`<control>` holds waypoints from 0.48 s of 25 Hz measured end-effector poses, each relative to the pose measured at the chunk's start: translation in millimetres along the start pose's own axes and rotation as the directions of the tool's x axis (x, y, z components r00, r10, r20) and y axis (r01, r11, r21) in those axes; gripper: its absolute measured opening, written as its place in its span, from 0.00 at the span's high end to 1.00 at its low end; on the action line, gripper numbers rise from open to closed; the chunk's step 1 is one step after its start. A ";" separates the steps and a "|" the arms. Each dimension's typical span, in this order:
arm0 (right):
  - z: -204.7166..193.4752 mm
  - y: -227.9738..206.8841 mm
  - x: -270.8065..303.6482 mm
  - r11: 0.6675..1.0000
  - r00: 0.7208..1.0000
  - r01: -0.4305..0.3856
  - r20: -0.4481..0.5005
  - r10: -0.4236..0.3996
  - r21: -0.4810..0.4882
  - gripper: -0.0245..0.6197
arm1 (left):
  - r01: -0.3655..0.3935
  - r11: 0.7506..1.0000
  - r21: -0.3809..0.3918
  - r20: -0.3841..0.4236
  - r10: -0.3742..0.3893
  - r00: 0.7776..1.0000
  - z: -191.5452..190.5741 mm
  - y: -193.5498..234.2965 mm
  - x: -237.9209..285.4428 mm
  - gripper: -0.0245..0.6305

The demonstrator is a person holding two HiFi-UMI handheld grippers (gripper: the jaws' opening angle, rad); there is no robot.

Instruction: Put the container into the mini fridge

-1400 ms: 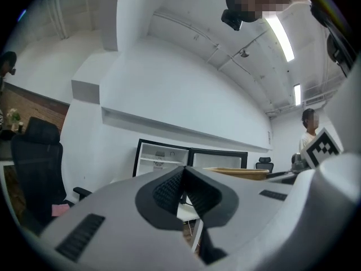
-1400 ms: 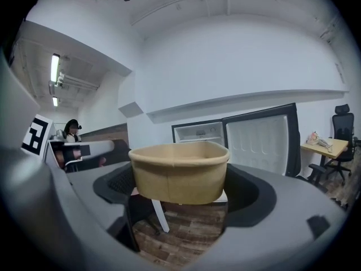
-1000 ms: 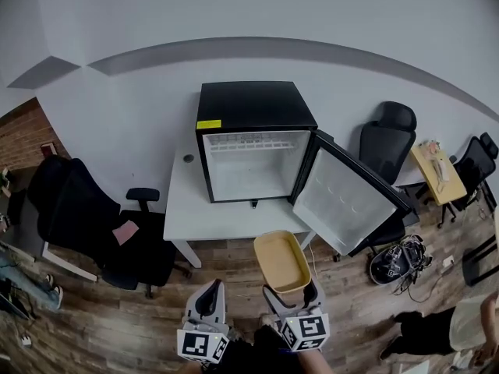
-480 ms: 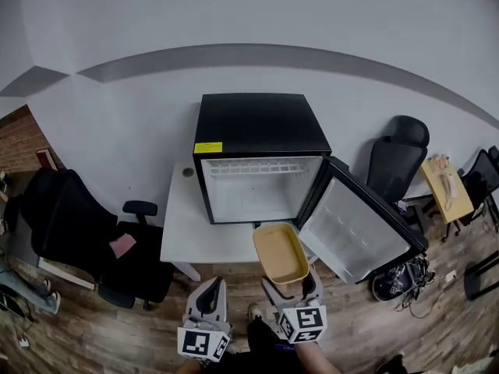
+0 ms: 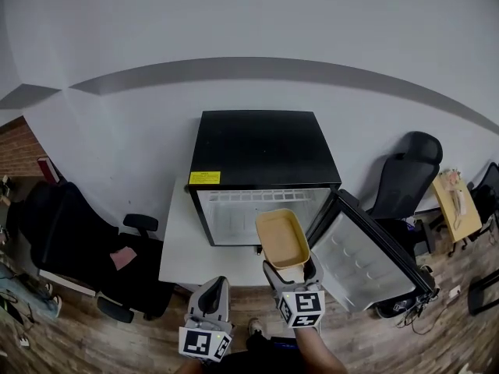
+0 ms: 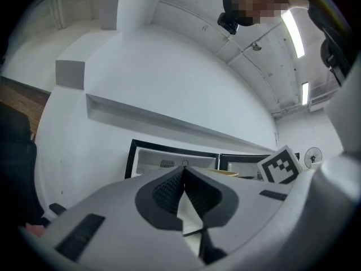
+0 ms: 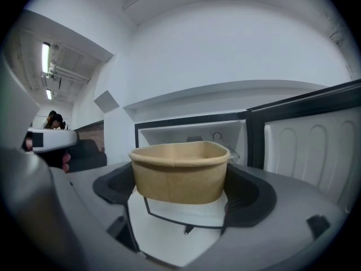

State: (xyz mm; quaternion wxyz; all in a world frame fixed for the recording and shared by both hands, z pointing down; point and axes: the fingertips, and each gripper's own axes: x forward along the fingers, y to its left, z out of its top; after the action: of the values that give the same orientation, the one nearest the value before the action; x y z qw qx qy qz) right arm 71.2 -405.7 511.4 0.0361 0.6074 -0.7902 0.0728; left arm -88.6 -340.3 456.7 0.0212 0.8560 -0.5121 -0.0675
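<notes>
Container (image 5: 282,238) up in the air, a tan paper tub with its open top facing up, and the right gripper (image 5: 291,273) has it: jaws spread wide to either side of the tub's near end and pressed against its walls. From the right gripper view the tub (image 7: 180,171) sits squarely between the dark pads (image 7: 251,193), rim level, nothing visible inside it. Straight behind it is the mini fridge (image 5: 261,150), a black box with a white interior standing on a white table (image 5: 187,244). Its door (image 5: 366,255) hangs wide open out to the right, white inner liner showing. In the head view the tub overlaps the lower part of the fridge opening; whether it has crossed the threshold, I cannot tell.

Over on the other side, the left gripper (image 5: 209,296) is held low and near the person's body, beside the right one. Its own view shows the jaws (image 6: 183,179) pressed together at the tips, nothing held between them, pointing toward the fridge (image 6: 163,160). A black office chair (image 5: 70,224) stands left of the table, another (image 5: 409,166) to the right behind the door, wood floor below
</notes>
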 end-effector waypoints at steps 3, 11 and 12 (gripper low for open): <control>6.6 -13.5 30.3 1.000 1.000 0.004 0.003 -0.004 -0.010 0.19 | -0.004 1.000 -0.004 0.003 0.004 1.000 1.1 3.2 19.1 0.95; 9.4 -38.5 98.0 1.000 1.000 0.006 -0.014 -0.006 -0.018 0.19 | -0.019 1.000 -0.014 -0.003 0.019 1.000 -2.3 11.4 55.3 0.95; 8.4 -41.7 105.5 1.000 1.000 0.009 -0.019 -0.009 -0.019 0.19 | -0.020 1.000 -0.015 -0.004 0.020 1.000 -3.0 12.4 58.5 0.95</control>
State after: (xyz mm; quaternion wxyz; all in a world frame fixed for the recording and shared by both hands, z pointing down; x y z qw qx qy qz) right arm 84.3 -518.2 521.5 0.0497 0.6099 -0.7877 0.0711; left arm -71.7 -397.7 455.4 0.0293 0.8507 -0.5202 -0.0693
